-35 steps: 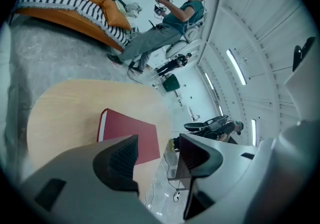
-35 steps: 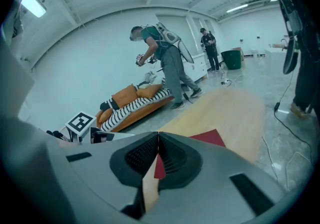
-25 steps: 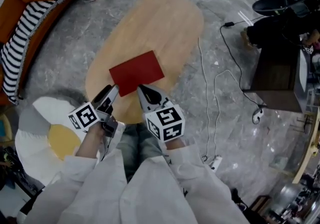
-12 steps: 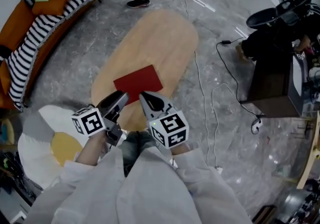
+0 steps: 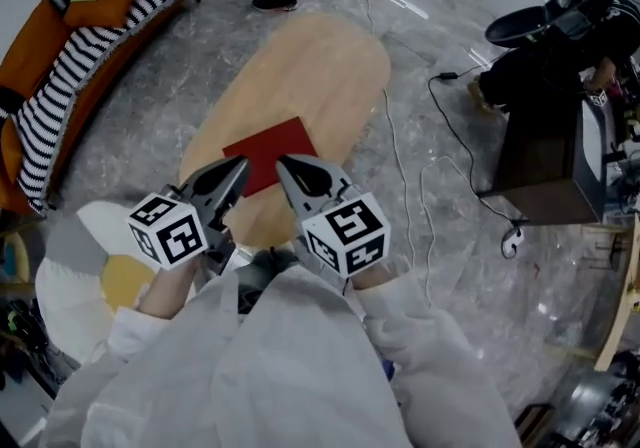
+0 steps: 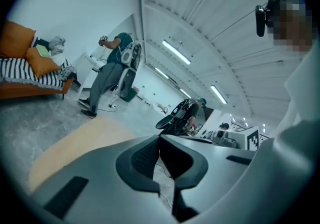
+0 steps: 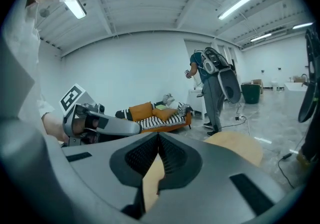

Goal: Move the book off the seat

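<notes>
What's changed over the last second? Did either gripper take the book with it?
Both have lifted away from the table toward the head camera. The left gripper has just been closing its jaws, which now stand shut with nothing between them. The right gripper is also shut and empty. The red book stays flat on the wooden table, held by neither.

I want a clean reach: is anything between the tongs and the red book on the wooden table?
Nothing visible does. The red book lies alone on the wooden table, directly past the tips of the left tongs and right tongs, both shut and empty.
</notes>
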`<state>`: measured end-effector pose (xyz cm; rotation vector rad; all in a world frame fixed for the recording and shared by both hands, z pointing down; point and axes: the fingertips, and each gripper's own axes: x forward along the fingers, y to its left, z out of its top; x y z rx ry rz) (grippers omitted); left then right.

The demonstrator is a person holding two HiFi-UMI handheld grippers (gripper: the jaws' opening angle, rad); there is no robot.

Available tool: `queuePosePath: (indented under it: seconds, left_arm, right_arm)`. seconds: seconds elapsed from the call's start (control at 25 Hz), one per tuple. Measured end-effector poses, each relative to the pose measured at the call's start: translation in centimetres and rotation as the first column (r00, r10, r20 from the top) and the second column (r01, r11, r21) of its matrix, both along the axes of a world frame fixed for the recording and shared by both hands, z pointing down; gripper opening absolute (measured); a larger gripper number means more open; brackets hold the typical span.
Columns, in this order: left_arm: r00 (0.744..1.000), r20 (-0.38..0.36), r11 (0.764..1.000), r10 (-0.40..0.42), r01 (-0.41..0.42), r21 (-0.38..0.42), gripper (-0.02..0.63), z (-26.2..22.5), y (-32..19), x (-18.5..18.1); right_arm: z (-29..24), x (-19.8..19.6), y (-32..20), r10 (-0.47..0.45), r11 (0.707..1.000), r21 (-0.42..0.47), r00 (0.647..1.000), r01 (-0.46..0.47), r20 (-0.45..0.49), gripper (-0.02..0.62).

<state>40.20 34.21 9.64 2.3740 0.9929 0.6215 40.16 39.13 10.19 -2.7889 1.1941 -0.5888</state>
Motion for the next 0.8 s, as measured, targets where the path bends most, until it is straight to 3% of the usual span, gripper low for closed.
queuePosePath:
  seconds: [0.52,0.8]
  left_arm:
    - [0.999,0.037,0.993,-0.001,-0.004,0.119,0.006,2.3,1.2,-1.3]
    - [0.995,0.101,0.994,0.0,-0.011,0.105,0.006,4.1,1.6,-2.2]
  right_arm:
    - [0.4,-1.4,-0.3,-0.132,0.987,-0.092,0.991,0.13,-0.013,0.012]
    - [1.4,-2.0,-0.1,-0.155,0.981,-0.114,0.988,0.157,0.022,0.012]
